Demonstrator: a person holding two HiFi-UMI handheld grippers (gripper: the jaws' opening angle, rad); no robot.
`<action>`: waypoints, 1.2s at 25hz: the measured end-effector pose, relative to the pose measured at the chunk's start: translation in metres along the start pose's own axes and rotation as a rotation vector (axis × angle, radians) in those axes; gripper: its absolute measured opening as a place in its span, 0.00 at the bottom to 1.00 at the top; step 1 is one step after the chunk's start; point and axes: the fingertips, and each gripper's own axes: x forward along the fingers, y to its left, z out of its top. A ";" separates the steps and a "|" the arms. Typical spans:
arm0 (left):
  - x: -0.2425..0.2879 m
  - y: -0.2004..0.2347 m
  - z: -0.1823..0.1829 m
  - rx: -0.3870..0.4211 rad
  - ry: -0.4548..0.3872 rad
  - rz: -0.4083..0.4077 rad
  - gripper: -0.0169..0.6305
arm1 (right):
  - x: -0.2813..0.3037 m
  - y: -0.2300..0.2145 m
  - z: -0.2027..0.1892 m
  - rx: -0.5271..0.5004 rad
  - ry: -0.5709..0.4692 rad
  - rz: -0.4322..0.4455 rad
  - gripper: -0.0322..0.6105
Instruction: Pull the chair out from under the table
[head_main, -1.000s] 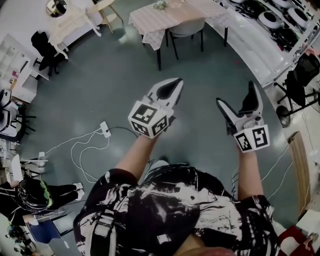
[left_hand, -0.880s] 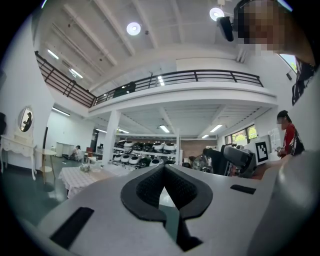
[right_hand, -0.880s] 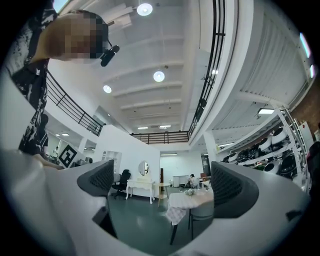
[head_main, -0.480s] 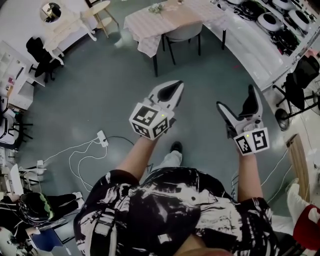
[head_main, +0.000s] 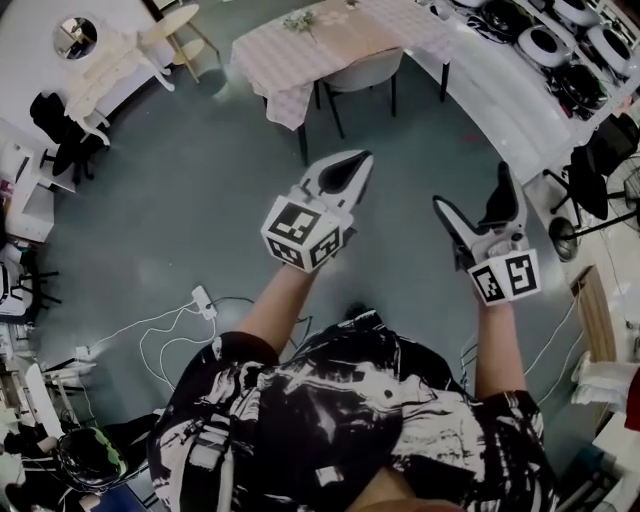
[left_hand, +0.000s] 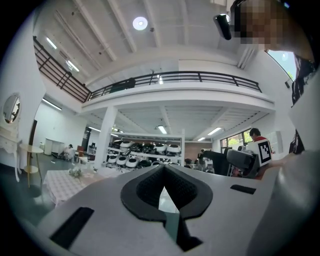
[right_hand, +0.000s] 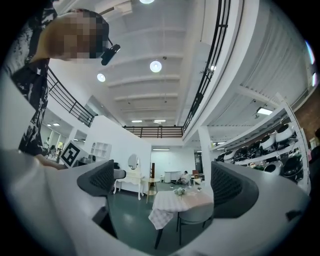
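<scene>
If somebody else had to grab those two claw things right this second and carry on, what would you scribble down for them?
Left claw: shut, empty, held in the air.
Right claw: open, empty, pointing toward the chair.
Chair: tucked under the table, across the floor ahead, well out of reach.
Done: nothing on the chair itself; neither claw touches it.
Left: walk up, grip the chair's back, pull it out.
</scene>
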 end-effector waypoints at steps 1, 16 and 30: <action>0.007 0.011 -0.002 -0.008 0.003 0.000 0.03 | 0.010 -0.004 -0.006 0.003 0.008 -0.001 0.95; 0.153 0.097 -0.031 -0.018 0.034 0.042 0.03 | 0.118 -0.131 -0.072 0.051 0.031 0.051 0.95; 0.383 0.156 -0.033 0.003 0.046 0.119 0.03 | 0.210 -0.347 -0.102 0.075 0.037 0.145 0.95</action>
